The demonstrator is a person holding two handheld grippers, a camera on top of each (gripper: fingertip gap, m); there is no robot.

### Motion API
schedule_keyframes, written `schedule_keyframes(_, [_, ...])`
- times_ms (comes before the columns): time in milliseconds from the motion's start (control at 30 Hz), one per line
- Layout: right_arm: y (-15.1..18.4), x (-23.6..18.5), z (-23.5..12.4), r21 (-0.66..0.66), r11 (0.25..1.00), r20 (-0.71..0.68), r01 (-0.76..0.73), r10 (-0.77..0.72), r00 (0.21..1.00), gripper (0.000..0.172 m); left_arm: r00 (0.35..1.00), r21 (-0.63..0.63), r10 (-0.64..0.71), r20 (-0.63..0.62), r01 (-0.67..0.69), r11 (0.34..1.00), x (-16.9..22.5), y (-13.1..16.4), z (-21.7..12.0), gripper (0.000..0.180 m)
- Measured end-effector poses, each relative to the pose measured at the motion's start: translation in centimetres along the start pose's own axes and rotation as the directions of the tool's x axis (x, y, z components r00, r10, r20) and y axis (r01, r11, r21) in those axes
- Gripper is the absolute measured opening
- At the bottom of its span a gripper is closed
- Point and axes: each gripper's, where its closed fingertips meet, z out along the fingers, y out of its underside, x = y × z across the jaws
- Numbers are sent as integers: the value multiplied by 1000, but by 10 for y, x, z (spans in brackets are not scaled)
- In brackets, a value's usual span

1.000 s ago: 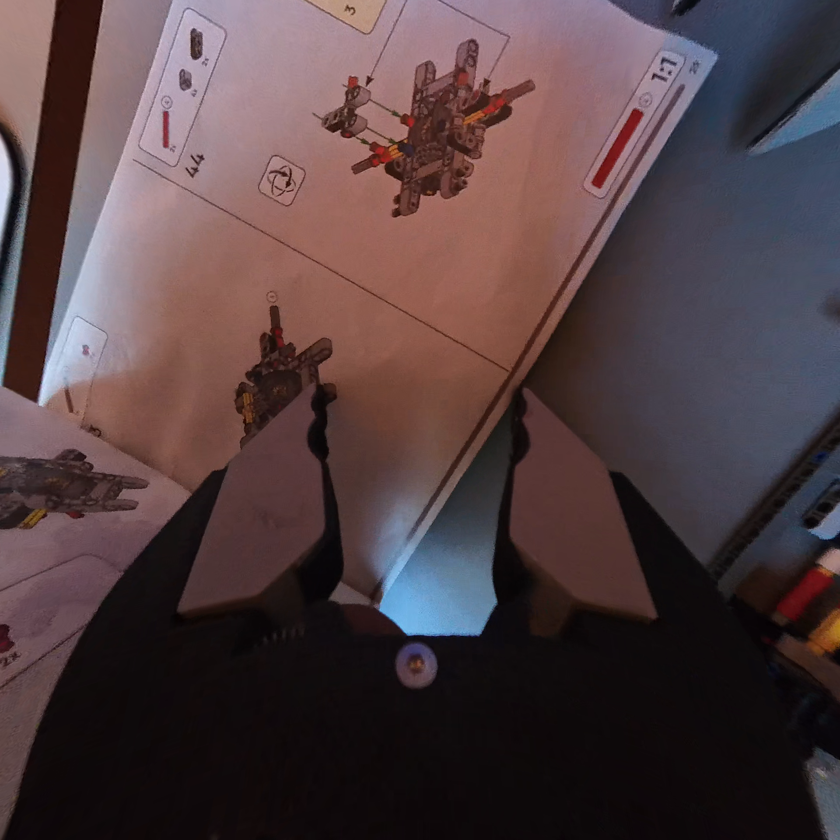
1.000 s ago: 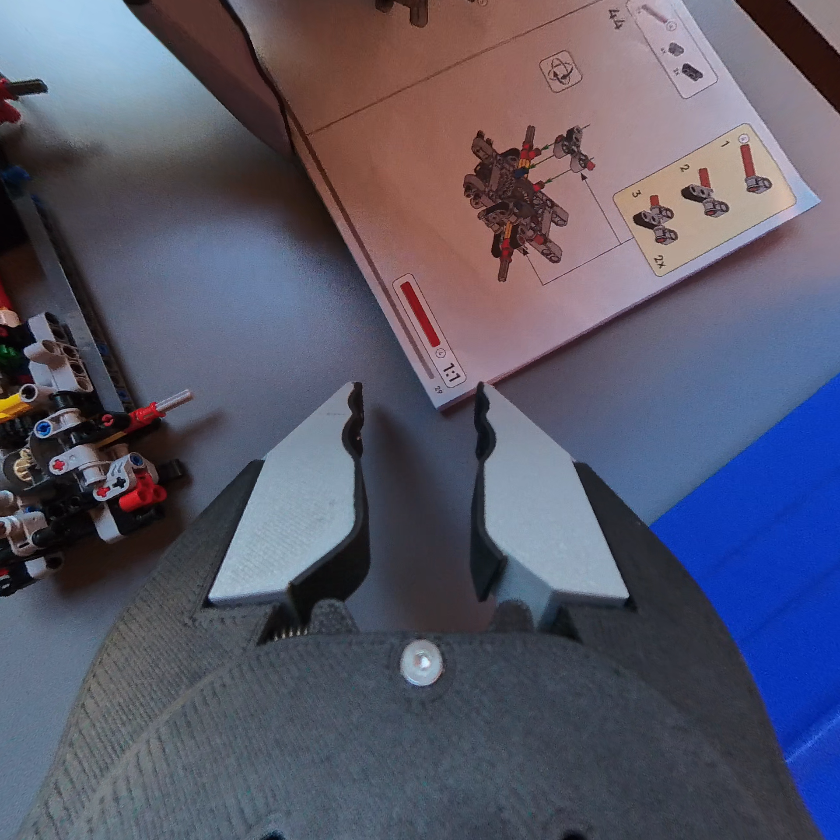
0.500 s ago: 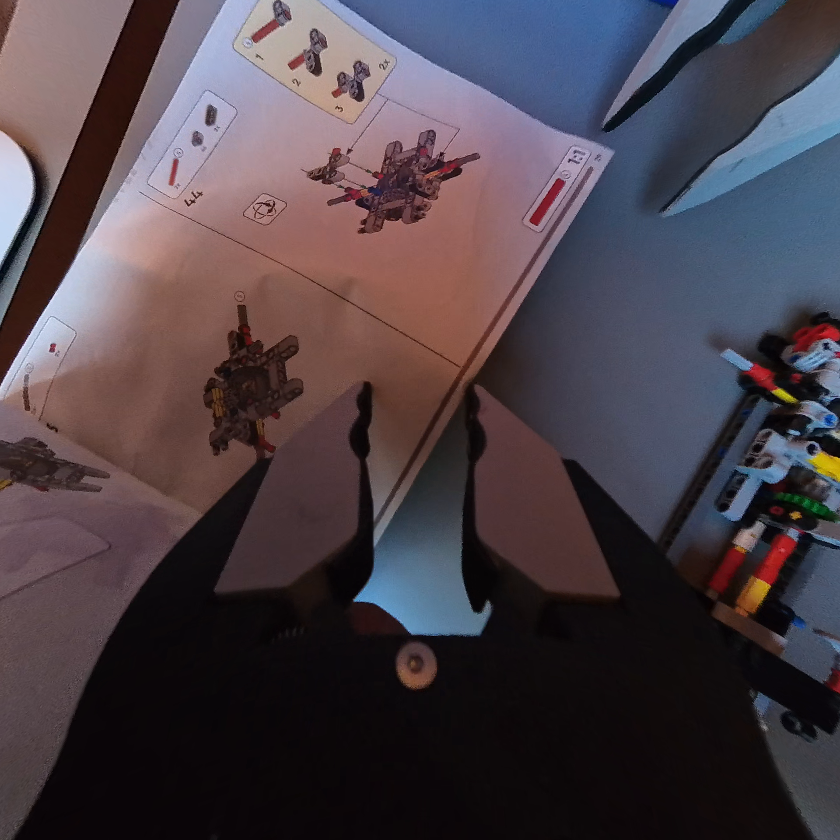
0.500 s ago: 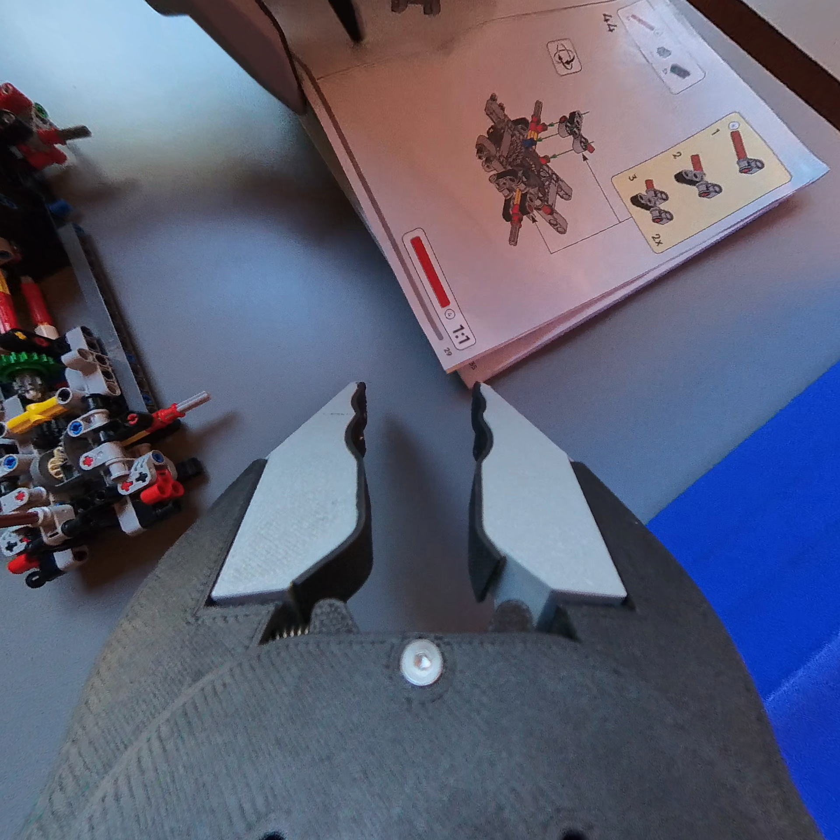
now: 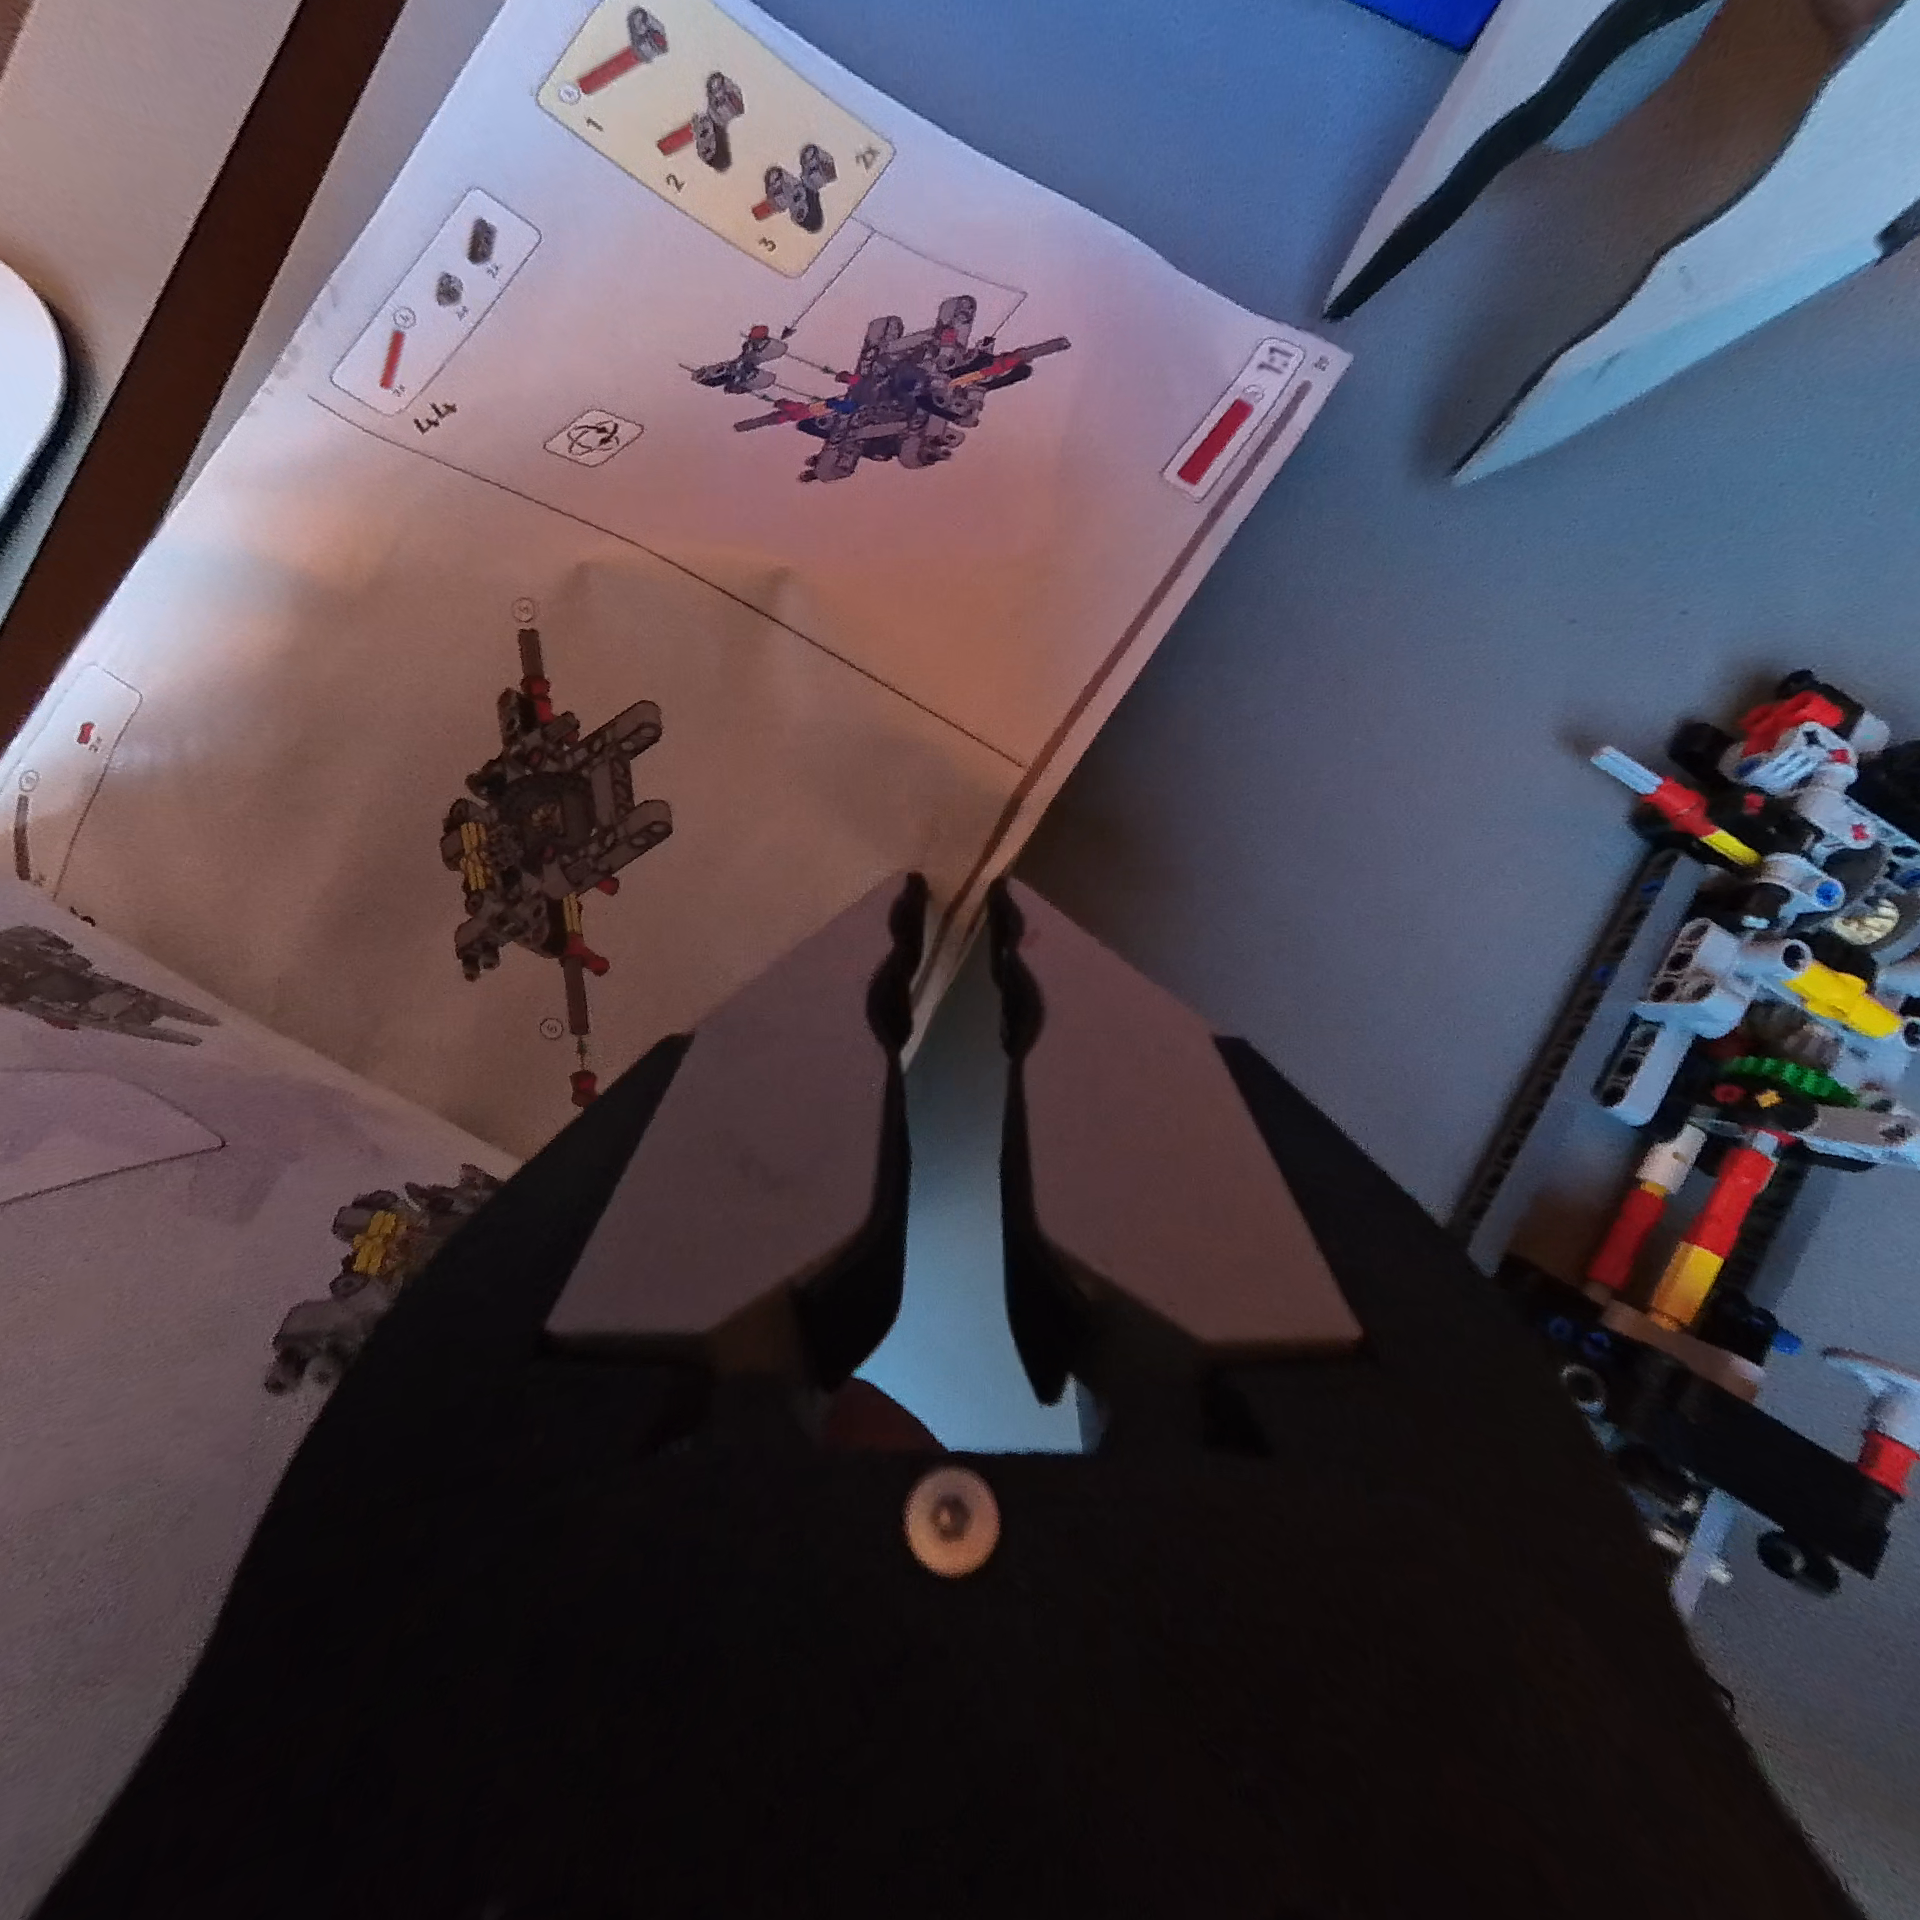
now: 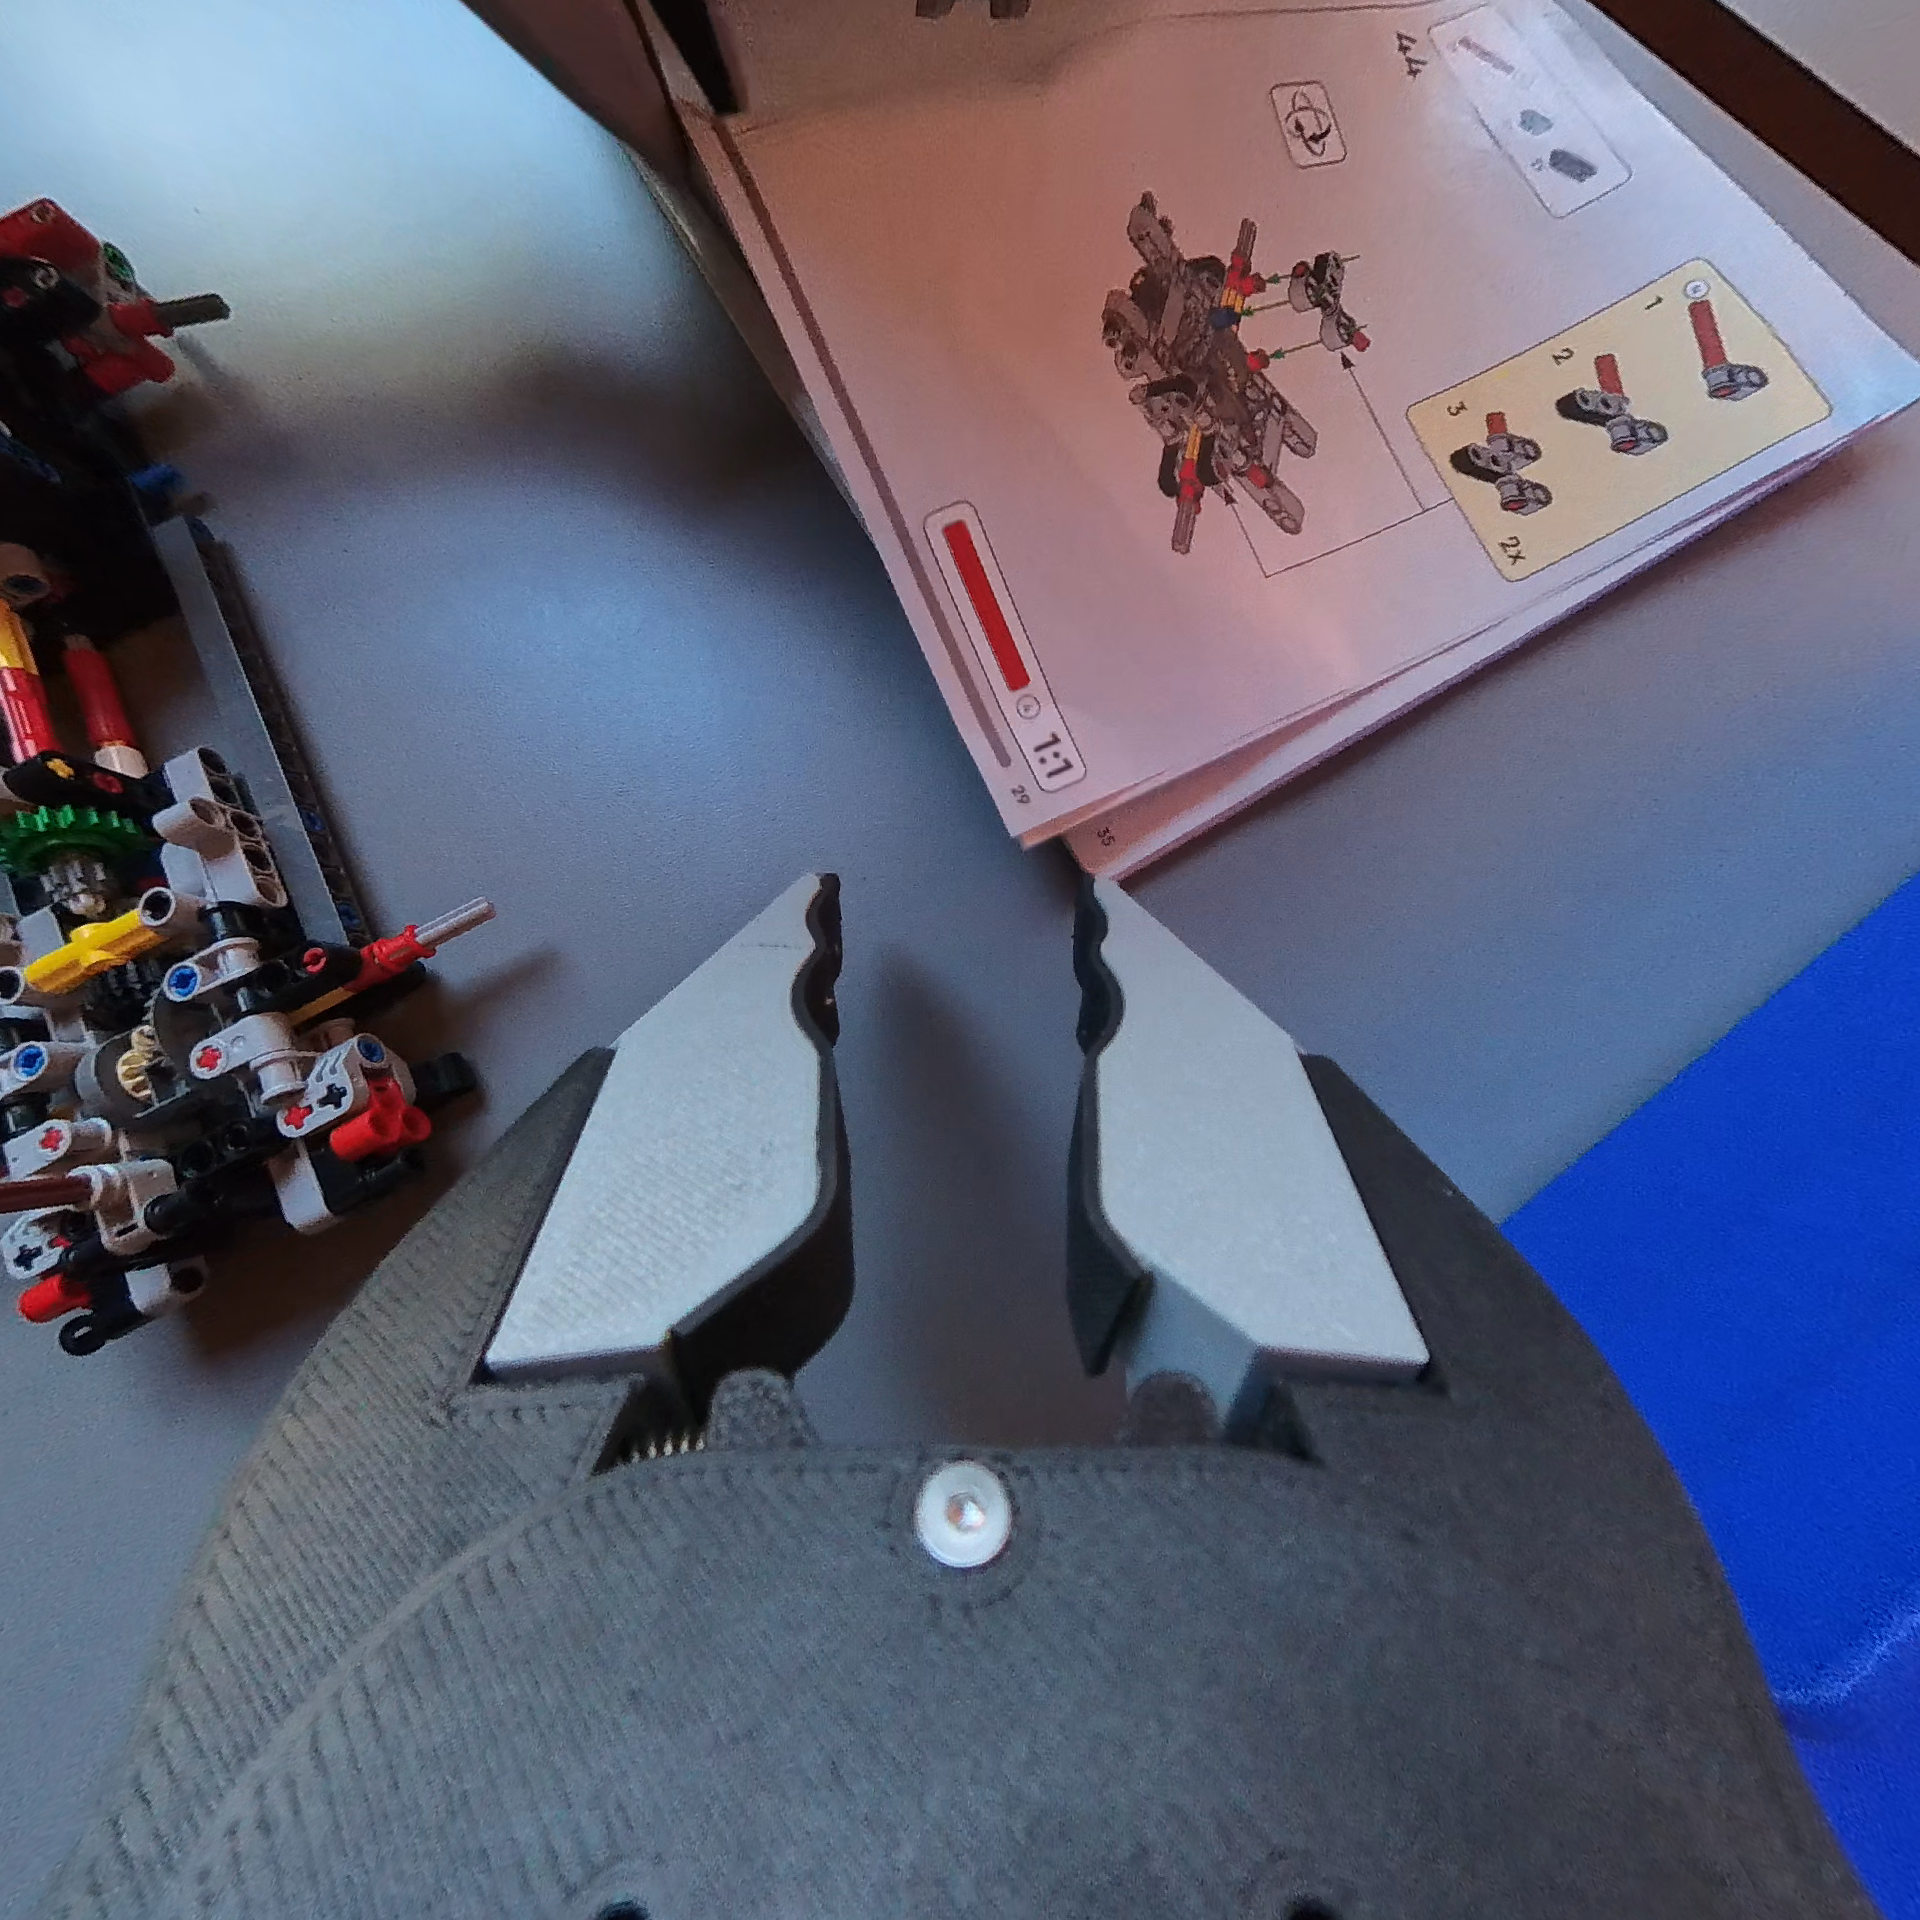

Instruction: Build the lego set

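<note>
Left gripper narrowed around a page edge, right gripper spread over the table

The left gripper (image 5: 951,904) had its fingers drawn close, a slim gap remaining, with the lifted edge of the open instruction booklet's (image 5: 727,582) top page running between them; the right pad stood clear of the paper. The booklet lay on the grey table (image 5: 1351,675) near its brown edge. The right gripper (image 6: 956,914) hung wide apart and bare just beside the booklet's corner, with a brick model (image 6: 187,1039) to its left and a blue surface (image 6: 1766,1299) to its right.
</note>
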Motion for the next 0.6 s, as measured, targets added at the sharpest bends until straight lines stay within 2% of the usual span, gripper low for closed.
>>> schedule_keyframes(100, [0, 0, 1, 1, 1000, -2, 4, -4, 1000, 43, 1000, 25, -10, 15, 9, 1000, -2, -4, -6, 0])
schedule_keyframes(167, [0, 0, 1, 7, 1000, -11, 12, -11, 1000, 42, 997, 72, -49, 56, 45, 996, -8, -8, -13, 0])
schedule_keyframes(267, [-1, 1, 2, 17, 1000, -26, 20, -19, 999, 41, 980, 219, -142, 139, 109, 970, -17, -14, -34, 0])
schedule_keyframes(333, [-4, -1, 3, 28, 999, -21, 22, -21, 1000, 41, 955, 347, -236, 179, 163, 923, -23, -13, -53, 0])
schedule_keyframes(400, [-6, -3, 3, 41, 999, -23, 28, -27, 999, 41, 911, 472, -367, 185, 246, 847, -33, -7, -75, 0])
schedule_keyframes(467, [-9, -3, 4, 52, 998, -26, 28, -27, 999, 41, 833, 594, -540, 124, 374, 713, -48, 6, -99, 0])
schedule_keyframes(533, [-12, -5, 4, 69, 997, -22, 25, -24, 999, 42, 731, 651, -681, 25, 505, 566, -61, 29, -111, 0])
schedule_keyframes(600, [-17, -8, 4, 84, 996, -13, 21, -20, 1000, 42, 642, 654, -766, -38, 595, 467, -71, 54, -114, 0])
